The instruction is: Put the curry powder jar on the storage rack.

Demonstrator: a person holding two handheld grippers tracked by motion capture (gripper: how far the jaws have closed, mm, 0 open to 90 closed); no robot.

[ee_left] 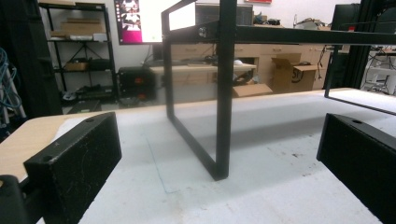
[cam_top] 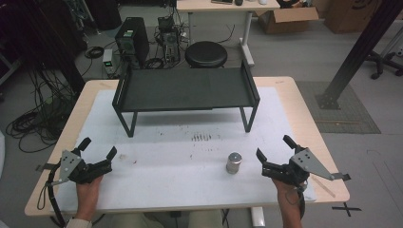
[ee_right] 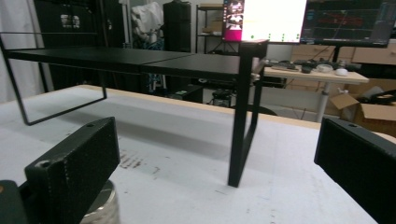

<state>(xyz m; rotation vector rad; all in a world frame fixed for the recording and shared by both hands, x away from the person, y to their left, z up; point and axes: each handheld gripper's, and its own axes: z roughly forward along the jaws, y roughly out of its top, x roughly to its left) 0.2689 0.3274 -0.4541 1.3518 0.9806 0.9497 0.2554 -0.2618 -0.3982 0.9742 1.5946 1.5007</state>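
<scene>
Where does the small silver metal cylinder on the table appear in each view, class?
High view: small silver metal cylinder stands right of centre, beside the right gripper.
Left gripper view: not in it.
Right gripper view: bottom left, behind the left-hand jaw.
Shared landmark: black metal shelf rack.

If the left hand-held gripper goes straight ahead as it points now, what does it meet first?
Probably the near left leg of the black shelf, which stands almost dead ahead between the open jaws of the left hand-held gripper. The white table cover before it looks bare; depth is hard to judge.
</scene>
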